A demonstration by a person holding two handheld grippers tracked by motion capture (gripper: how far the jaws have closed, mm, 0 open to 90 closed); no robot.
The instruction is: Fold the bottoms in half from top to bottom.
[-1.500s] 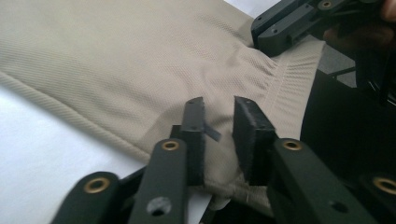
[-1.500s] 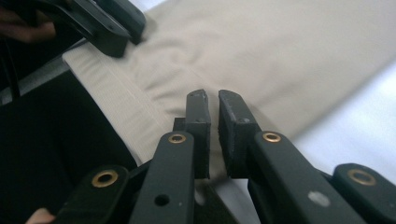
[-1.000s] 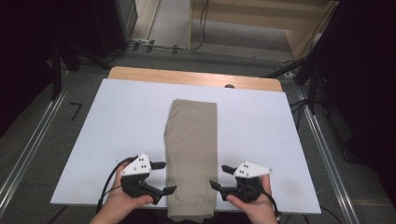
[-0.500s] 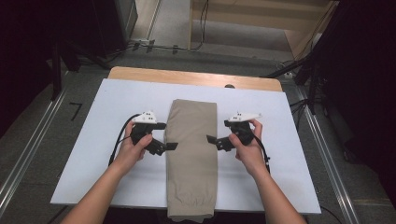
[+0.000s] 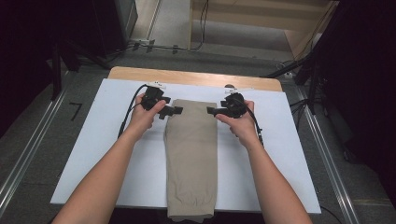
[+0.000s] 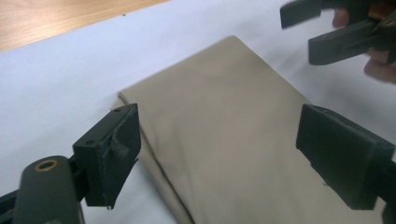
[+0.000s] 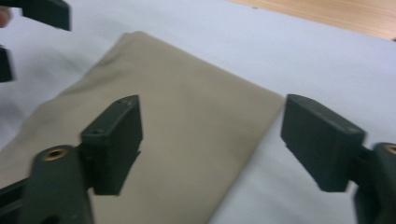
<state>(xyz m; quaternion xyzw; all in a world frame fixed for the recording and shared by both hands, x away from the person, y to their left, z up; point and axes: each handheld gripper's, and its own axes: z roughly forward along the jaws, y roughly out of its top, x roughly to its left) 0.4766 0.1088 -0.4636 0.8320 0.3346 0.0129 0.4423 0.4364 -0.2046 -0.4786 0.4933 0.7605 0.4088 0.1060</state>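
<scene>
Folded tan cloth (image 5: 191, 154) is lying lengthwise down the middle of the white sheet (image 5: 289, 154), its far end sitting between the two sets of jaws and its near end hanging just over the table's near edge. The left gripper (image 5: 172, 111) is hovering at the cloth's far left corner with its jaws spread wide and holding nothing; in the left gripper view the corner (image 6: 122, 95) is sitting just ahead of the left-hand jaw, while the cloth's flat top is spanning the gap between both jaws. The right gripper (image 5: 215, 111) is mirroring it at the far right corner, jaws equally wide and empty, and in the right gripper view the far edge of the cloth is ending just short of the right-hand jaw. Both pairs are pointing inward toward each other across the far end. The likely trouble from here is in the pinch: jaws closing this high could be catching only the top layer, so the fold would be peeling open on a lift. Uneven bites at the two corners could also be skewing the cloth or dragging it sideways across the smooth sheet.
</scene>
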